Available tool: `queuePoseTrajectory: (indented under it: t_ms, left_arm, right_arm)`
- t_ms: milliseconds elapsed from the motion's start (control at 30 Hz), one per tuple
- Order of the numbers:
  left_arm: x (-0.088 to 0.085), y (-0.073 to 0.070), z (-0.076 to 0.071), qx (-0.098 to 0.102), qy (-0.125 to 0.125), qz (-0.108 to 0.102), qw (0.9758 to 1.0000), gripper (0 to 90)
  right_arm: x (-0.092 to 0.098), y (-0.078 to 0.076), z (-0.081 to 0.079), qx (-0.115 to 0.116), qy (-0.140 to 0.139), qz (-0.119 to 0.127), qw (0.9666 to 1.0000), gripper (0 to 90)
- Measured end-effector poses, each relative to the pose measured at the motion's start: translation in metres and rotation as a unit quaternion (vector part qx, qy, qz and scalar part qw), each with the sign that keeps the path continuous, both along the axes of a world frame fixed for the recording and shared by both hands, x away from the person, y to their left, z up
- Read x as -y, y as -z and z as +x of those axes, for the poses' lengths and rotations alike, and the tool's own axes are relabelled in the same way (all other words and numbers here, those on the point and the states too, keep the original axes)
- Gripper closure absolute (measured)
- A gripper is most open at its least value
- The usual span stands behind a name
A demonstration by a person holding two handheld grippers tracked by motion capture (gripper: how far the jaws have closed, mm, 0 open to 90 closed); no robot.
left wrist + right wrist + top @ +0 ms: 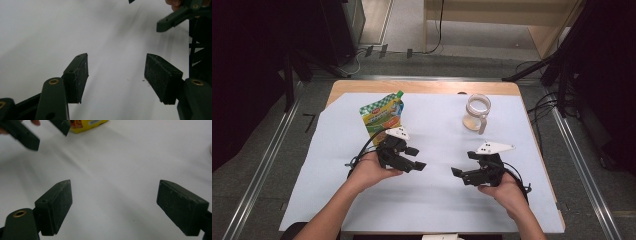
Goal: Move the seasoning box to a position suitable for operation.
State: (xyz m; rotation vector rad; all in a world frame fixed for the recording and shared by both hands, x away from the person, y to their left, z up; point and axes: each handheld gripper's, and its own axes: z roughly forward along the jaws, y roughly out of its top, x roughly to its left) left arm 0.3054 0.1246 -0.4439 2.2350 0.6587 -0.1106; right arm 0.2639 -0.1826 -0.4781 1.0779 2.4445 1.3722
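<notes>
Jaws of both grippers stand spread, gripping nothing. Left gripper (416, 158) and right gripper (462, 172) face each other, held level above the white sheet (432, 200); pouch (383, 114) lies beyond the left hand (371, 169).

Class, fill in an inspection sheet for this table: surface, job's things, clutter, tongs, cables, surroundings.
Surface: white sheet over a wooden table.
Job's things: green and yellow pouch at the far left; clear glass jug at the far right.
Clutter: nothing seen.
Tongs: left tongs and right tongs both open, empty, facing each other.
Cables: black cable loops from the left tongs.
Surroundings: grey floor, metal rails.
</notes>
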Motion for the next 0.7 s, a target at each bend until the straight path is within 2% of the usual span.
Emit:
queuePoseTrajectory:
  t_ms: [33, 100, 133, 233, 300, 333, 367, 400, 467, 567, 700]
  left_arm:
    - [-0.0001, 0.0001, 0.0001, 0.000, 0.000, 0.000, 1.0000, 36.6]
    - [-0.0002, 0.0005, 0.0005, 0.000, 0.002, 0.003, 1.0000, 36.5]
    - [0.0001, 0.0014, 0.0005, 0.002, 0.004, 0.006, 1.0000, 36.0]
    - [-0.0013, 0.0016, 0.0016, 0.002, 0.001, 0.005, 1.0000, 35.9]
    - [-0.0032, 0.0016, 0.0025, 0.005, -0.001, 0.003, 1.0000, 36.0]
    - [-0.0032, 0.0016, 0.0025, 0.005, -0.001, 0.003, 1.0000, 36.0]
    - [-0.0049, 0.0017, 0.0036, 0.004, -0.005, 0.000, 1.0000, 36.1]
    - [-0.0056, 0.0017, 0.0041, 0.005, -0.007, 0.000, 1.0000, 36.0]
    - [-0.0061, 0.0018, 0.0047, 0.005, -0.008, -0.001, 1.0000, 36.1]
    - [-0.0063, 0.0020, 0.0057, 0.006, -0.008, -0.002, 0.9999, 36.1]
    - [-0.0053, 0.0036, 0.0068, 0.002, -0.008, -0.001, 1.0000, 36.1]
  right_arm:
    - [0.0021, -0.0004, -0.0014, 0.008, -0.010, -0.004, 0.9999, 13.2]
    - [0.0036, -0.0014, -0.0023, 0.009, -0.008, -0.006, 0.9999, 13.9]
    - [0.0065, -0.0033, -0.0016, 0.000, 0.000, 0.000, 1.0000, 14.6]
    - [0.0066, -0.0046, -0.0018, -0.003, 0.005, 0.006, 1.0000, 14.8]
    - [0.0053, -0.0049, -0.0021, -0.011, 0.005, 0.004, 0.9999, 21.6]
    - [0.0053, -0.0049, -0.0021, -0.011, 0.005, 0.004, 0.9999, 21.6]
    - [0.0045, -0.0054, -0.0018, -0.015, 0.001, 0.012, 0.9998, 32.4]
    - [0.0044, -0.0057, -0.0013, -0.021, 0.002, 0.018, 0.9996, 35.0]
    - [0.0044, -0.0069, -0.0003, -0.024, 0.010, 0.026, 0.9993, 38.6]
    - [0.0032, -0.0076, -0.0016, -0.003, 0.006, 0.026, 0.9996, 42.0]
    - [0.0000, -0.0070, -0.0030, -0.007, 0.003, 0.020, 0.9998, 45.9]
